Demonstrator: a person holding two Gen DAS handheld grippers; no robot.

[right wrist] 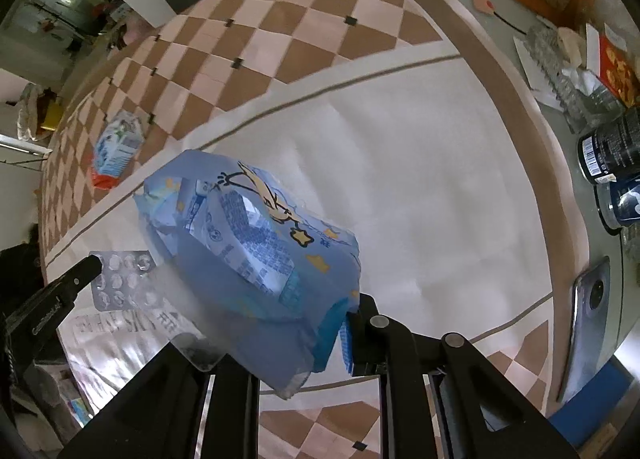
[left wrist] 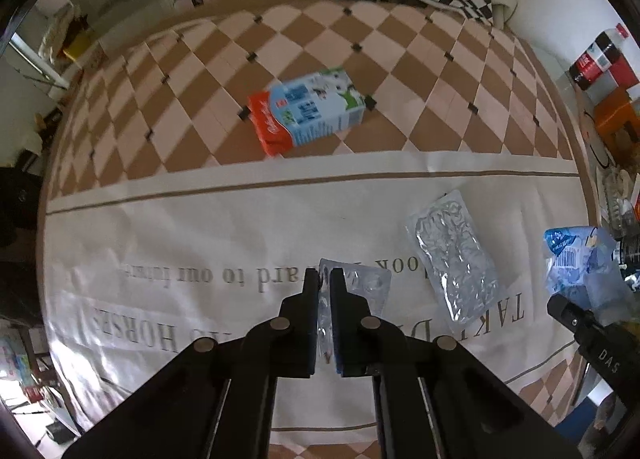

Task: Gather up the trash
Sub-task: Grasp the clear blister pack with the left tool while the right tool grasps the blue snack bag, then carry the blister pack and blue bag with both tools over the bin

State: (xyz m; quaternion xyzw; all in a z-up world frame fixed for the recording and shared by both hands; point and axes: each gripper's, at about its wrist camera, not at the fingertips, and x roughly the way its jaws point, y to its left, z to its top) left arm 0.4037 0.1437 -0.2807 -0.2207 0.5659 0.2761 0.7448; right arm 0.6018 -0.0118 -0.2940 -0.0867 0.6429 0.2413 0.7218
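While the left tongs [left wrist: 326, 279] pinch the empty pill sheet [left wrist: 370, 285] tight, the milk carton [left wrist: 306, 113] lies far past it on the checked part of the worktop [left wrist: 200, 219], and the shiny foil wrapper [left wrist: 452, 259] lies just beside the pill sheet. From the other side, the right tongs [right wrist: 280, 323] squeeze the blue plastic bag [right wrist: 248, 251] above the worktop. I think both should keep a firm, steady hold so nothing slips on the way to the bin.

Glossy plastic wrapper [right wrist: 256, 259], crinkled foil pouch [left wrist: 452, 255]
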